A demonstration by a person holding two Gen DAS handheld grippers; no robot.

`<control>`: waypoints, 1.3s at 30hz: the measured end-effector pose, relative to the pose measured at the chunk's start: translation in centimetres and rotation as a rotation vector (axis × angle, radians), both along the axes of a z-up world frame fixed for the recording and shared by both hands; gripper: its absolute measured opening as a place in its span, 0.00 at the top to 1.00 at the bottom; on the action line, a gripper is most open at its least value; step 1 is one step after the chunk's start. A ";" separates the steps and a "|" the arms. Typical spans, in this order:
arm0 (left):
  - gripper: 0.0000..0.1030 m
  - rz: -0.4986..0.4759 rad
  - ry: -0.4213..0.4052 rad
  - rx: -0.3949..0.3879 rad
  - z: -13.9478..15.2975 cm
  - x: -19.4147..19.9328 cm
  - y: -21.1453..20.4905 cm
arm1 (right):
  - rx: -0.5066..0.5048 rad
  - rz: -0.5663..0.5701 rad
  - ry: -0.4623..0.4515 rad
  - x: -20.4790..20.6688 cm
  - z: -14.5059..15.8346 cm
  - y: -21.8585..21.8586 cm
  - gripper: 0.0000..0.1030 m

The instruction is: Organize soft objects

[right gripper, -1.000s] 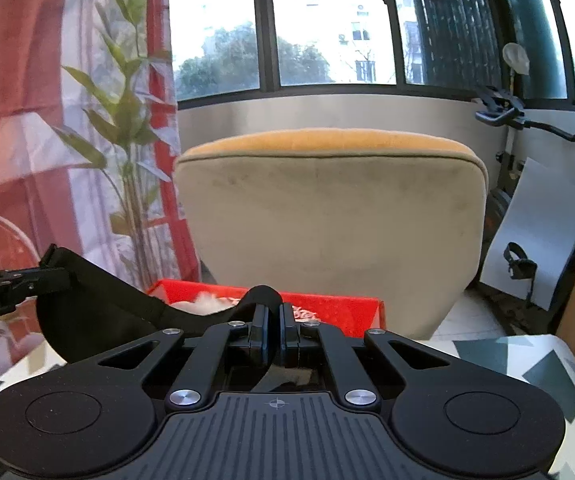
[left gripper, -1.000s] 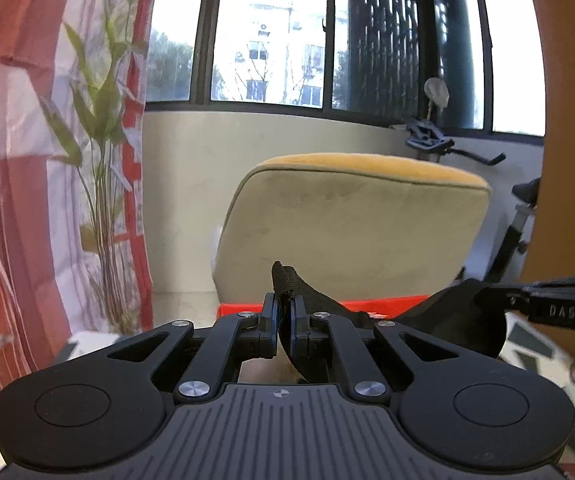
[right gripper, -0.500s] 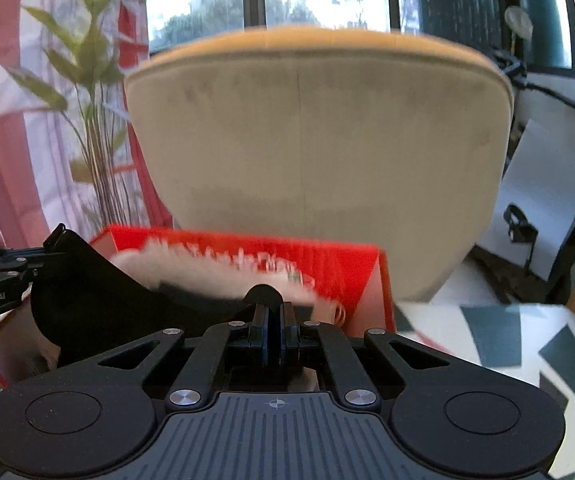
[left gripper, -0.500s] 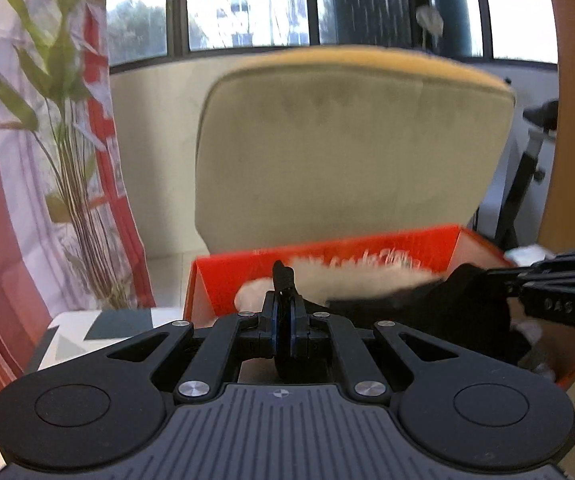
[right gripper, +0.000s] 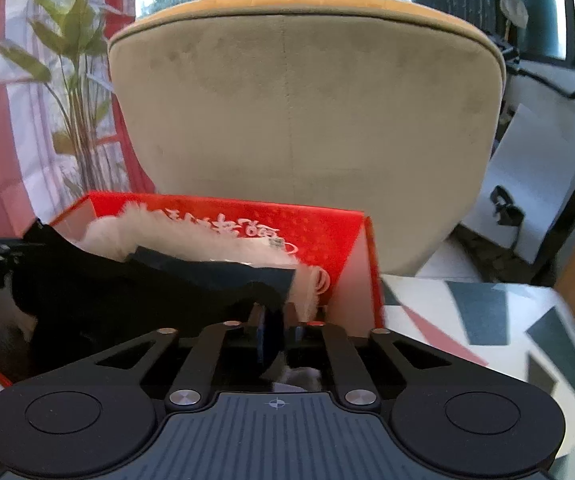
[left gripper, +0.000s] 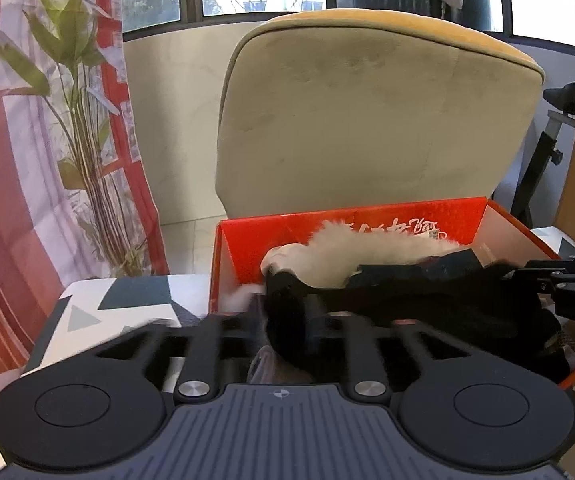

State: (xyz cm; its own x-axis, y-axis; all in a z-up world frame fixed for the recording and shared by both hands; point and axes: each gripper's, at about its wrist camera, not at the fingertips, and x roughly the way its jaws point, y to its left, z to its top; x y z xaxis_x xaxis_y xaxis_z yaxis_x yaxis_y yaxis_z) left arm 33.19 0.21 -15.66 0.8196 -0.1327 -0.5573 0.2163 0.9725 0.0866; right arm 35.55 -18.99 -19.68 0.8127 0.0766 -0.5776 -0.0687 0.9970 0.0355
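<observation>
A black soft cloth (left gripper: 427, 304) lies stretched across an open red box (left gripper: 367, 218), on top of a white furry item (left gripper: 371, 242). My left gripper (left gripper: 285, 316) is at the cloth's left end; its jaws are opening and stand well apart, with the cloth loose between them. My right gripper (right gripper: 279, 330) is at the cloth's (right gripper: 127, 292) right end, jaws opening, a narrow gap showing beside the fabric. Each gripper's tip shows in the other's view: the right gripper (left gripper: 535, 276) and the left gripper (right gripper: 3, 252). A dark blue piece (right gripper: 215, 270) lies under the black cloth.
The red box (right gripper: 327, 236) sits on a table with a white, grey and red patterned cover (right gripper: 487, 320). A beige chair back with a yellow top (left gripper: 367, 120) stands close behind it. A plant and red-white curtain (left gripper: 67, 140) are to the left, an exercise bike (right gripper: 547, 88) to the right.
Both grippers came down with the black cloth from above the box into it. Both were shut on the cloth; now their jaws have parted, the left much wider.
</observation>
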 end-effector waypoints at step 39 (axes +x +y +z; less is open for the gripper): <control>0.00 0.071 -0.139 -0.084 13.8 -18.9 2.9 | 0.054 -0.123 -0.060 -17.3 13.1 1.3 0.00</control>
